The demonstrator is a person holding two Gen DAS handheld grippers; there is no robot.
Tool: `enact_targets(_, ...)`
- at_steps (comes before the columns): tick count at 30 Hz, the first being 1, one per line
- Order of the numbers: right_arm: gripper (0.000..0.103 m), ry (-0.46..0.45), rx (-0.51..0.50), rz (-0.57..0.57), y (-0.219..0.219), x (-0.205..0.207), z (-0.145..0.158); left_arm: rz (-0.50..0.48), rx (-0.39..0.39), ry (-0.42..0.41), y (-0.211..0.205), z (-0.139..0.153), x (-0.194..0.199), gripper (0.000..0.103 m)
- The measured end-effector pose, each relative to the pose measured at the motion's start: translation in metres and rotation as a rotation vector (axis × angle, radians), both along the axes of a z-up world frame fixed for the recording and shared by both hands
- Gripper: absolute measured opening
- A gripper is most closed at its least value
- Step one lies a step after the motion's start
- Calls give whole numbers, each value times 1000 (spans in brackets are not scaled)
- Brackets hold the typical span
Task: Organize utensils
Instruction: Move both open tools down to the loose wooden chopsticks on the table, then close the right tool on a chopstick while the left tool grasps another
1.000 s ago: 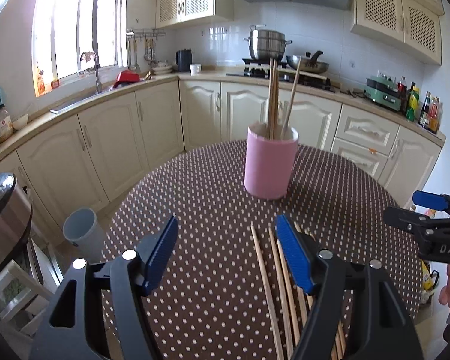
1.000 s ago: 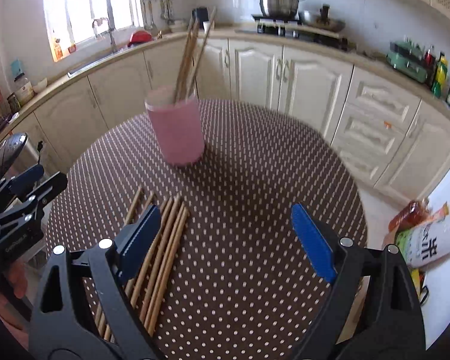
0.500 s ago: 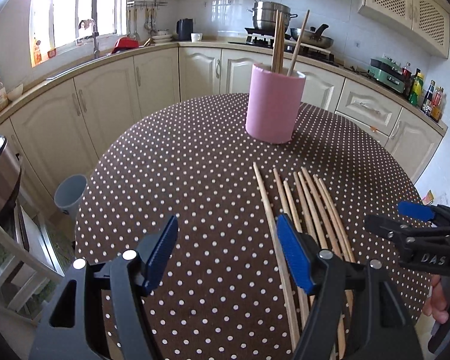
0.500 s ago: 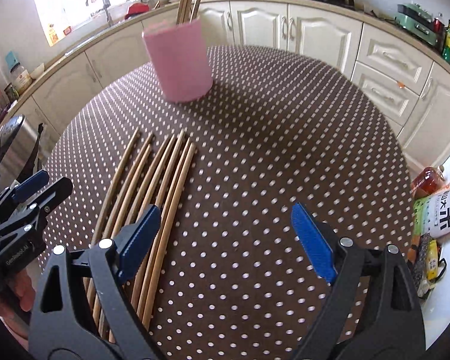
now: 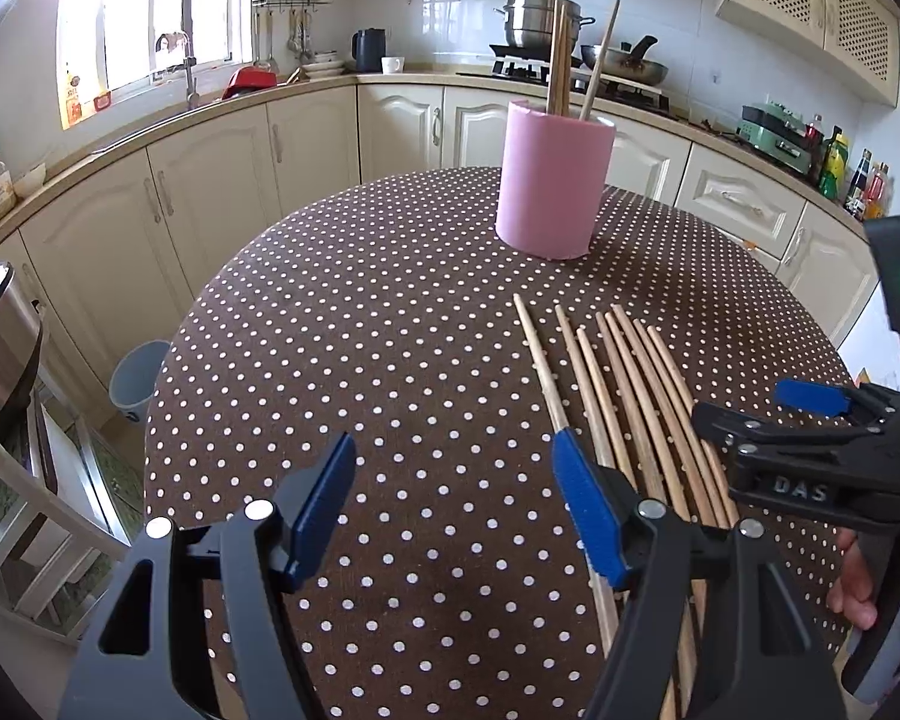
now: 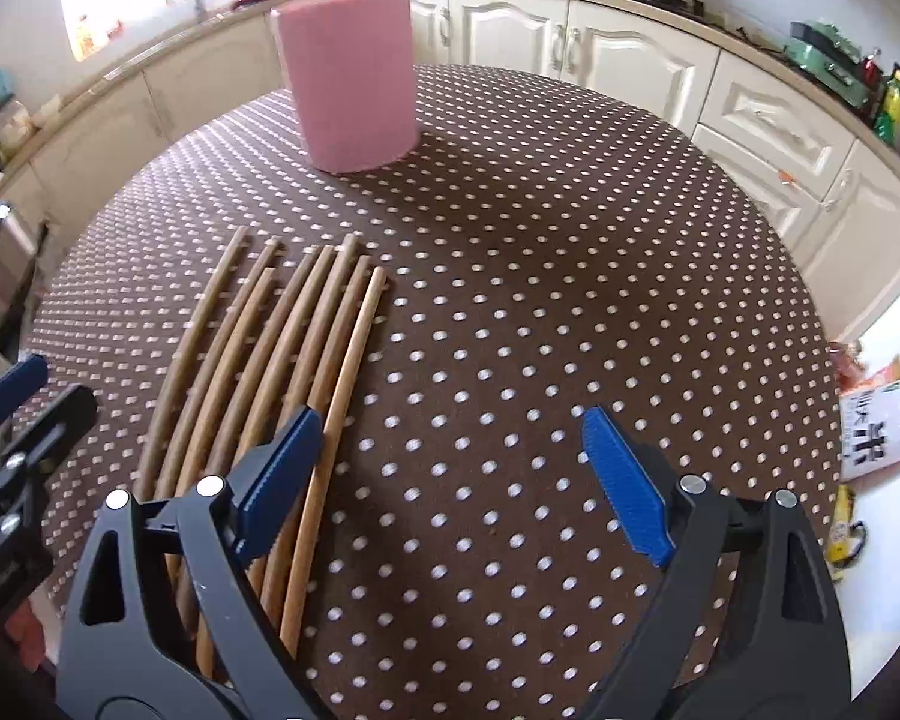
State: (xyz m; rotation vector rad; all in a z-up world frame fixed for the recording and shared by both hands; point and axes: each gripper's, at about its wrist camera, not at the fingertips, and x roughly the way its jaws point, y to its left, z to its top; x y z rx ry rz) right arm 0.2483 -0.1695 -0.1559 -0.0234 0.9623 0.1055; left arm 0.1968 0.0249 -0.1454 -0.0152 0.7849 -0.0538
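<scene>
Both pairs of jaws stand apart with nothing between them. Left gripper hangs over the dotted brown tablecloth, its right pad just beside the leftmost loose chopstick. Right gripper hangs at the other side of the chopsticks, which lie in a row on the cloth. Beyond them stands the pink holder with a few chopsticks upright inside.
</scene>
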Motion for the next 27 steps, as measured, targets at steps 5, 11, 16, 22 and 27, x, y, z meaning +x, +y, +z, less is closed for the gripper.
enact_targets(5,58,15,-29,-3,9,10,-1,-1,-11,1,1,0,6,68)
enact_targets(11,15,4,-12,43,15,14,3,-4,-34,18,1,0,20,68)
enact_targets(16,8,15,55,39,3,20,3,-14,-48,42,-6,-2,35,67)
enact_targets(22,8,11,85,59,-10,32,4,-30,-64,92,-18,-8,59,67)
enact_targets(27,8,2,109,87,-16,39,3,-24,-12,129,-30,-17,76,68)
